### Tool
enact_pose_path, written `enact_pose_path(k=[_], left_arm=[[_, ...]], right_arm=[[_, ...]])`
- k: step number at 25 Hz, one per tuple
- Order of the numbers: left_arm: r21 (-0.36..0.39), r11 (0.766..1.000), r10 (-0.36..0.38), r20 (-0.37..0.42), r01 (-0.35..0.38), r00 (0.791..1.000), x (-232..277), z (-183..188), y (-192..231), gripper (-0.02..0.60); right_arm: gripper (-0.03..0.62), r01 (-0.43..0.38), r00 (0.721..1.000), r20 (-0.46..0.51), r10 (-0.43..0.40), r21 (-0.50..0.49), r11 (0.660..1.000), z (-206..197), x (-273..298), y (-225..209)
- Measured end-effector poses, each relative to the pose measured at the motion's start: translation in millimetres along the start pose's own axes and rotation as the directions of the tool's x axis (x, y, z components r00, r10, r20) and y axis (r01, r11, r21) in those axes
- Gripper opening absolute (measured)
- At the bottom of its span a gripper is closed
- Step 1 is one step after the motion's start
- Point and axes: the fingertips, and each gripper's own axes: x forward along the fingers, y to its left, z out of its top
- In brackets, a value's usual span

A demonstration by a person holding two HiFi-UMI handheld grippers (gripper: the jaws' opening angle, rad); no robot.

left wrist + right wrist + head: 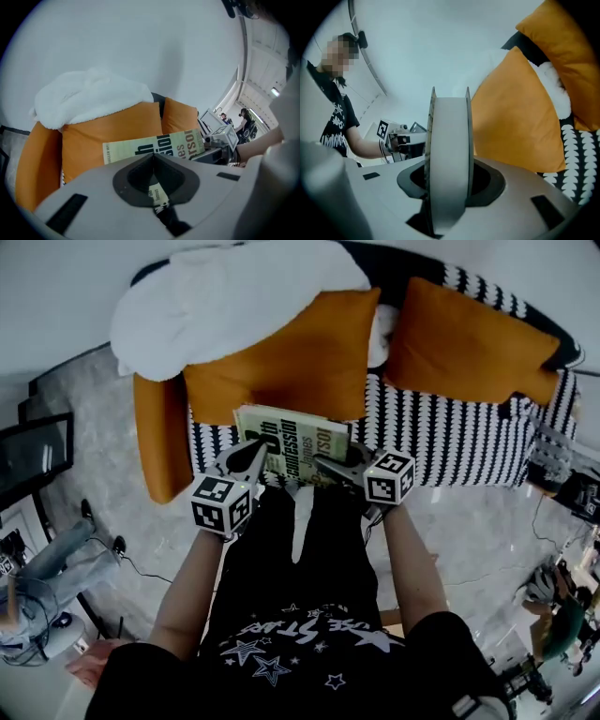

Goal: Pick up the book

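The book [292, 439], pale green with large black lettering, hangs in the air over the sofa, held between both grippers just in front of the person's body. My left gripper [249, 458] is shut on its left edge; in the left gripper view the cover [154, 146] spreads out beyond the jaws, with a thin strip of it pinched between them. My right gripper [330, 466] is shut on the right edge. In the right gripper view the book's page block [449, 154] stands upright between the jaws, filling the gap.
Behind the book, two orange cushions [291, 362] [469, 338] lean on a sofa with a black-and-white patterned cover [459, 442]. A white blanket [225, 296] lies over the left cushion, and an orange bolster [159, 437] sits at the sofa's left end. A dark screen [33, 456] stands at left.
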Motion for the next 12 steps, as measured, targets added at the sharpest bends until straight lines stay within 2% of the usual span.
enact_pose_path(k=[7,12], left_arm=[[0.031,1.000,-0.007,0.059,0.005,0.998,-47,24,13,0.011],[0.057,0.998,-0.027,0.092,0.022,0.995,-82,33,21,0.011]], right_arm=[[0.170,0.034,0.992,0.117,-0.038,0.038,0.999,25,-4,48],[0.170,0.077,0.963,0.249,-0.100,0.098,0.992,51,-11,73]])
